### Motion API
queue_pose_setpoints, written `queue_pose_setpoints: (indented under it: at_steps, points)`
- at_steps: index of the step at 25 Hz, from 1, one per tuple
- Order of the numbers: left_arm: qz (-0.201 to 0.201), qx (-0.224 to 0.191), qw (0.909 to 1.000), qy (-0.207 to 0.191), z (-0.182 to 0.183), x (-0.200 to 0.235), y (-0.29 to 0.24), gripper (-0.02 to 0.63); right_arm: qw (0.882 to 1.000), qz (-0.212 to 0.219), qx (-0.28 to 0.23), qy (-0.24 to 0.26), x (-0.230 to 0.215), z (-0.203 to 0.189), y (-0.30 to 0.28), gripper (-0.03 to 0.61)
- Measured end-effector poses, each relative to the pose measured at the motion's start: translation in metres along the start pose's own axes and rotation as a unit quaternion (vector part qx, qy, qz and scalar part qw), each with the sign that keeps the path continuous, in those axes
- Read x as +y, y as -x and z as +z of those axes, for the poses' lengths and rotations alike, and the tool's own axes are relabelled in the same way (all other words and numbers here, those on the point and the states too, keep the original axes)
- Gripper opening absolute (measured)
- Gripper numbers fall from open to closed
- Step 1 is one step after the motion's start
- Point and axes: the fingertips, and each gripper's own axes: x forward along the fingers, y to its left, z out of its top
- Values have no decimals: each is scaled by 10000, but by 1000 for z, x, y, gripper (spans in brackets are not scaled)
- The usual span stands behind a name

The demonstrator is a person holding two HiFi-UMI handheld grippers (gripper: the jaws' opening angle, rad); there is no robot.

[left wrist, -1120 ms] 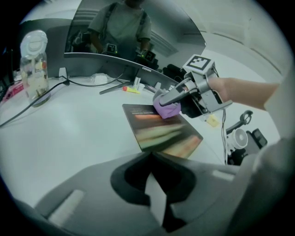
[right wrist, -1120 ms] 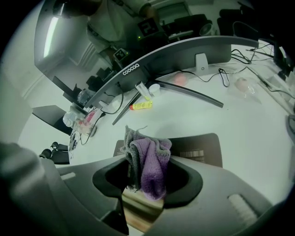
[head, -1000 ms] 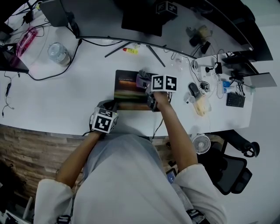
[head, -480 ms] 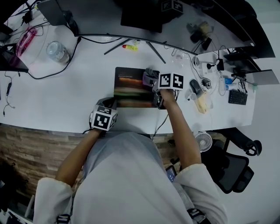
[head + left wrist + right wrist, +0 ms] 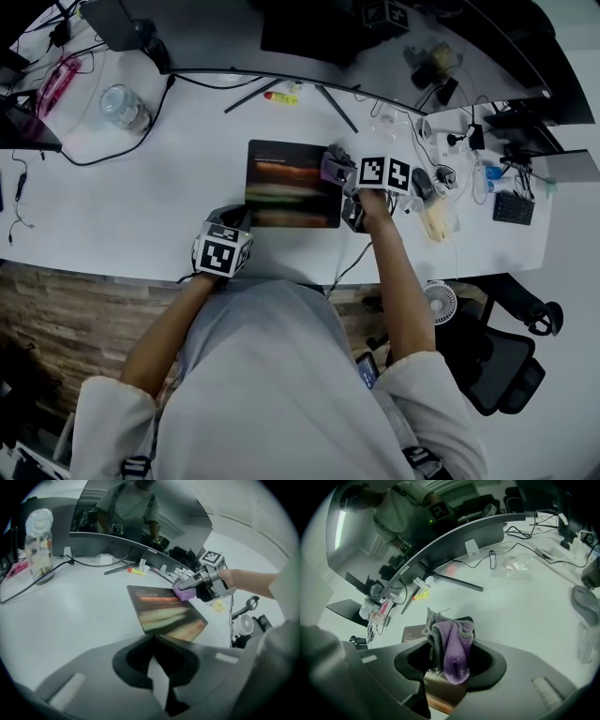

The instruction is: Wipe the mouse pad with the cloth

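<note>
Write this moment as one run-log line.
phase: wipe | right gripper: shut on cloth | cloth: at far right corner of mouse pad | left gripper: shut, empty

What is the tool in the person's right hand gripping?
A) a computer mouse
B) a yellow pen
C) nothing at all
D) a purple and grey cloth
D: the right gripper view shows the right tool with its jaws closed on a bunched purple and grey cloth.
</note>
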Motion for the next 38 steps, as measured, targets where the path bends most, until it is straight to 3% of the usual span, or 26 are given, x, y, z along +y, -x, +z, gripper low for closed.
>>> queue_pose_setpoints:
  at_steps: [20,30,38]
  points:
    - [-25,17,10000,-41,-1,1,0,0,9983,-435,-197,-332,-33,1,28,199]
    - [-29,2,10000,-57,-1,1,1,0,9994,181,-150,-260,25,-19,17,199]
    - [-5,-4,10000,-74,-2,1,2,0,9982,558,-70,188,89,-38,-5,201]
